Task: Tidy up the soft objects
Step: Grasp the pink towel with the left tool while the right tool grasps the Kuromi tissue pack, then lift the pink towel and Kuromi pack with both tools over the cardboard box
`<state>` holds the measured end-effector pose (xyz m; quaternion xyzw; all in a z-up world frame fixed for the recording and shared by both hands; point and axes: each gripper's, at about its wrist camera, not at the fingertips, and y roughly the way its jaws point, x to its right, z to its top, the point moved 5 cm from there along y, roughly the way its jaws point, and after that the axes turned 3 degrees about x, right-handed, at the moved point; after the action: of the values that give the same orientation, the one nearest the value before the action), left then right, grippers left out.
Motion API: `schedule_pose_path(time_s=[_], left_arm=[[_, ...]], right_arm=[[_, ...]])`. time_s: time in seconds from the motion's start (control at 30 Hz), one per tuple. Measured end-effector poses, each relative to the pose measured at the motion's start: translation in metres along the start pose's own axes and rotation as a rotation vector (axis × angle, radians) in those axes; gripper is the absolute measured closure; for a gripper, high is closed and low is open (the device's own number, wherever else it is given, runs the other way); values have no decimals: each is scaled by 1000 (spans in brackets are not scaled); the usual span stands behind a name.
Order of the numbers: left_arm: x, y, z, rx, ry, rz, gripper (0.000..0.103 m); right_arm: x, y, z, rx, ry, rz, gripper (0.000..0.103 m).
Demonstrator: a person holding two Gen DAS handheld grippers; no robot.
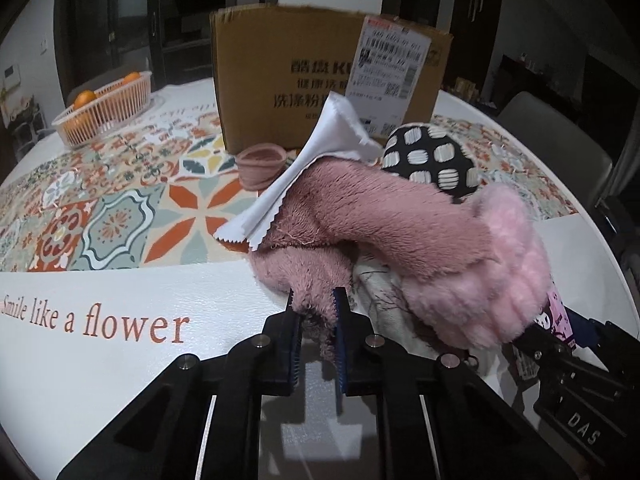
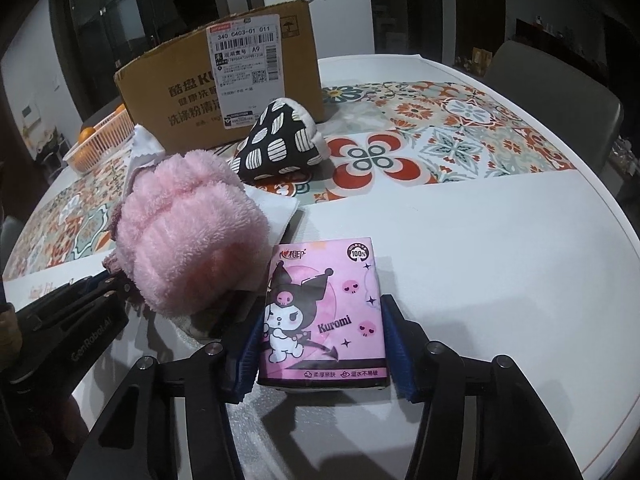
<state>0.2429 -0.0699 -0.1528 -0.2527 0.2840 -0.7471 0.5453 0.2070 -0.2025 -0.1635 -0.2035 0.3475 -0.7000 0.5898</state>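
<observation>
My left gripper [image 1: 315,300] is shut on a corner of a dusty-pink plush cloth [image 1: 360,208] that lies in a heap on the white table [image 1: 120,368]. A white cloth [image 1: 320,152] is draped over the heap. A fluffy light-pink item [image 1: 508,272] [image 2: 188,240] rests on its right side, and behind it sits a black pouch with white dots [image 1: 432,156] [image 2: 280,140]. In the right wrist view my right gripper [image 2: 323,308] grips a pink Kuromi tissue pack [image 2: 320,276], with a blue pad against each side. The left gripper [image 2: 100,286] shows at the left edge of that view.
An open cardboard box [image 1: 288,80] [image 2: 188,92] stands at the back on a patterned mat [image 2: 440,128]. A small rolled pink piece [image 1: 260,164] sits in front of it. A basket of oranges [image 1: 104,108] stands at the back left. A grey chair [image 2: 560,80] is beyond the table's right edge.
</observation>
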Motion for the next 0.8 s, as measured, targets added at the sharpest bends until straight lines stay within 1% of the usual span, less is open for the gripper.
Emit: schedule_pose_path(time_s=[0.07, 0.2, 0.4, 0.8], left_arm=[[1, -7, 0, 14, -1, -5, 88], [1, -25, 0, 56, 7, 9, 88], [-3, -55, -3, 98, -3, 20, 88], [-1, -110, -11, 181, 1, 15, 88]], right_arm=[[2, -5, 1, 12, 5, 4, 48], [3, -17, 2, 40, 5, 14, 48], [0, -35, 2, 71, -4, 29, 48], [-6, -77, 6, 157, -12, 56, 48]])
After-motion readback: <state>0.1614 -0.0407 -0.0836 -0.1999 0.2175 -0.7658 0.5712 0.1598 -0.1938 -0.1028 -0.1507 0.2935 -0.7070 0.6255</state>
